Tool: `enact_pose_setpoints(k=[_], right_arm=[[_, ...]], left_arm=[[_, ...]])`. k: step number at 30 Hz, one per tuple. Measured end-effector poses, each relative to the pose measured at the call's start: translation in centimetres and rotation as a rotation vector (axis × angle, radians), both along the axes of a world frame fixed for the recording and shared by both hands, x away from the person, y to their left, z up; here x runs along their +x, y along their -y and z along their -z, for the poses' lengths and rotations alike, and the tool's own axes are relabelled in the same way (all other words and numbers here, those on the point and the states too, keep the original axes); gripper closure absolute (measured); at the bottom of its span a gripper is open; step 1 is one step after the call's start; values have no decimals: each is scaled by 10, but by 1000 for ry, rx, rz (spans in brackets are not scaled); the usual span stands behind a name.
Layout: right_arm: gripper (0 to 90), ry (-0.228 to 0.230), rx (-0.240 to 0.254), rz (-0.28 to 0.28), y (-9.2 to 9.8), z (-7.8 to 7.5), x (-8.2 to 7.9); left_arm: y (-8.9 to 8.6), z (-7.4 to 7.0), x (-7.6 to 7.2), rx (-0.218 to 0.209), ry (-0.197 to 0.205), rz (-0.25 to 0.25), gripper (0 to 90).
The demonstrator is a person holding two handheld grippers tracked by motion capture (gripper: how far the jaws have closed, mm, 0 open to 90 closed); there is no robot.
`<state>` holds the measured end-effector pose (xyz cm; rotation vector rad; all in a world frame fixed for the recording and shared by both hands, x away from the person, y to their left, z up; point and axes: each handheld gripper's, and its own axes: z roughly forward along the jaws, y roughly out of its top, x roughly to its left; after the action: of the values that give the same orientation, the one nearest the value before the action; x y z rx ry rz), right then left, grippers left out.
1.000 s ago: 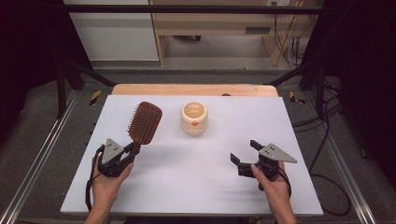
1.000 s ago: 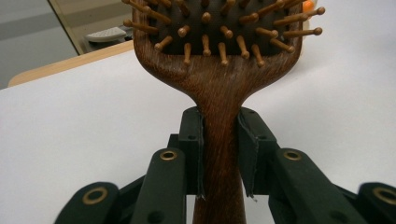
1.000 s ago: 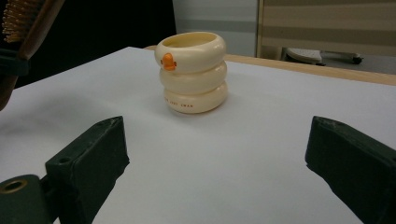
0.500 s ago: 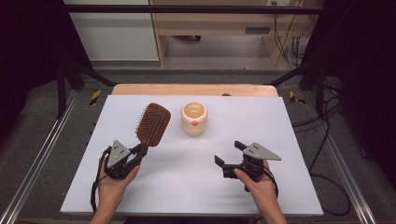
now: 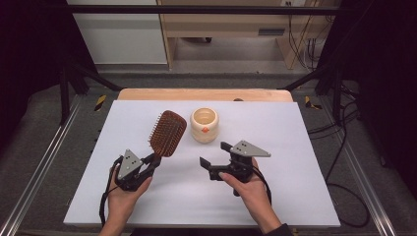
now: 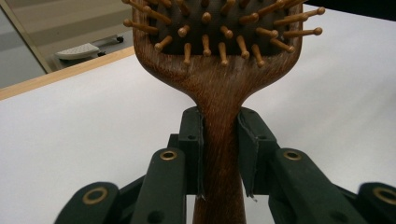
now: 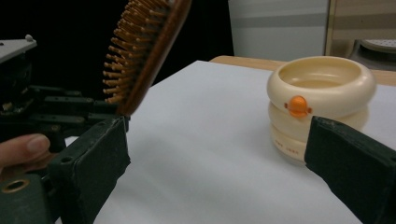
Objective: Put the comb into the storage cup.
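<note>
The left tool (image 5: 153,161) clenched the brush (image 5: 168,132) by its handle; the right tool (image 5: 212,160), released, hung near the cup (image 5: 204,124) over the desk (image 5: 295,162).

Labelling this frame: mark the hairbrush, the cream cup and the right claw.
hairbrush (image 5: 167,132): high view, bristle face of its head.
cream cup (image 5: 204,125): high view, its outer wall.
right claw (image 5: 214,155): high view, midway between its open fingertips.

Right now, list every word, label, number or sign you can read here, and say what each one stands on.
No text here can be read.
Cream container: a small orange line of print low on its side, too blurred to read.
Cream container: an orange round emblem, no letters visible.
Wooden hairbrush: no marking visible.
</note>
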<state>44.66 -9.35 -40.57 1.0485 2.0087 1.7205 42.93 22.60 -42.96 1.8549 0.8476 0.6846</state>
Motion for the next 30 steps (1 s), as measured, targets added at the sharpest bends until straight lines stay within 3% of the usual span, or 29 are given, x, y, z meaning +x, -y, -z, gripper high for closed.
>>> enact_pose_setpoints(k=[6,11,26,30], right_arm=[[62,-1,-1,-9,-21,-13,8],[62,-17,30,1,-31,-19,15],[62,-42,67,-12,-50,-27,31],[79,-73,110,-33,-54,-26,35]], left_arm=[[3,-1,-2,0,11,12,729],[3,-3,-4,-11,19,16,729],[7,-3,-7,-23,43,39,729],[7,-3,-7,-22,43,41,729]])
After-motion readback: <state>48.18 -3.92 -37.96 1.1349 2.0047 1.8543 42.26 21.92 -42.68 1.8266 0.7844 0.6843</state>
